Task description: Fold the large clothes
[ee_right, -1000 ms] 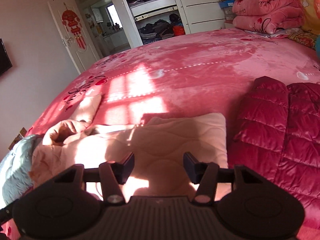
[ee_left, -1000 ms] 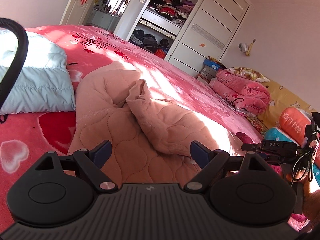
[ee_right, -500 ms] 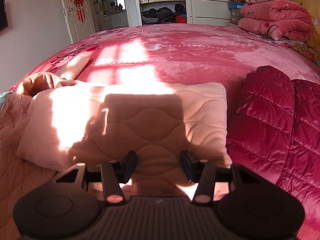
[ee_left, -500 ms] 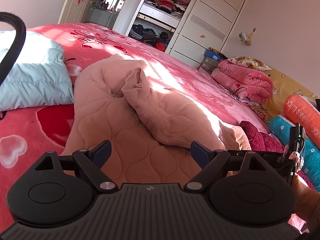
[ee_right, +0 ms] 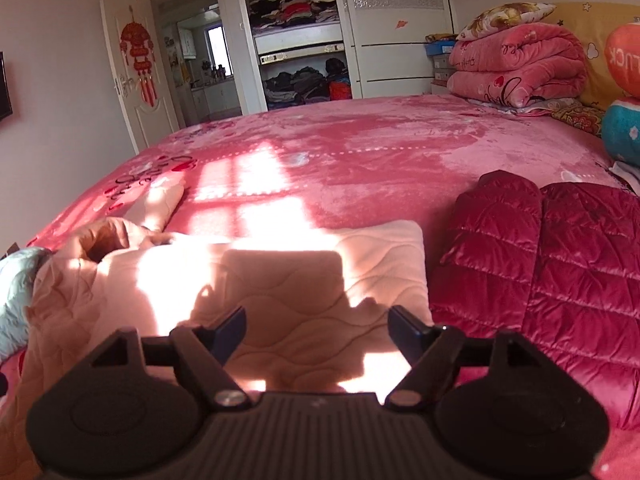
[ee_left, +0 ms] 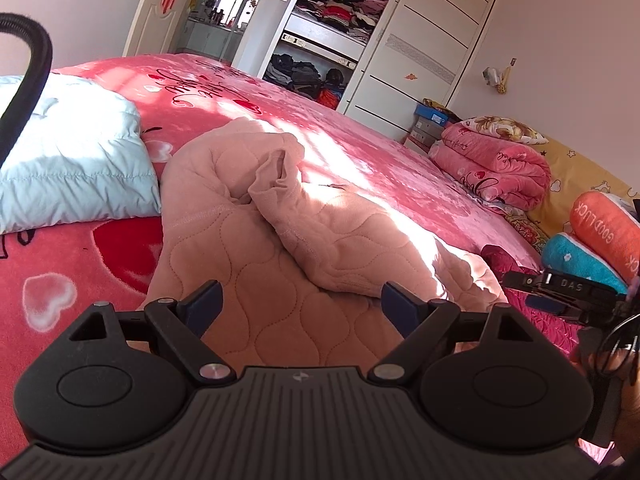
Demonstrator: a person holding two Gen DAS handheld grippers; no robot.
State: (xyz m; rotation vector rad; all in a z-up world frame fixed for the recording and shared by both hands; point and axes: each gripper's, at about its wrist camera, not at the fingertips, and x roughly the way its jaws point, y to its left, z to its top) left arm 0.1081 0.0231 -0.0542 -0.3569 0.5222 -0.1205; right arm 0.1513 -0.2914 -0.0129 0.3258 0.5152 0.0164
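Pink quilted garment point(ee_left: 280, 280) lies on the bed point(ee_right: 360, 152), partly folded: one panel laid flat and squared, sleeve point(ee_left: 280, 172) bunched toward 12 o'clock, likely awaiting the next fold. Left gripper point(ee_left: 301, 303) hovers over it, jaws released, nothing between. Right gripper point(ee_right: 316, 326) over the flat panel, jaws have just been opening, now spread and empty, fabric below rather than pinched. Versus a second ago: right view sits closer over the panel. Maroon jacket point(ee_right: 560, 264) at 3 o'clock, untouched.
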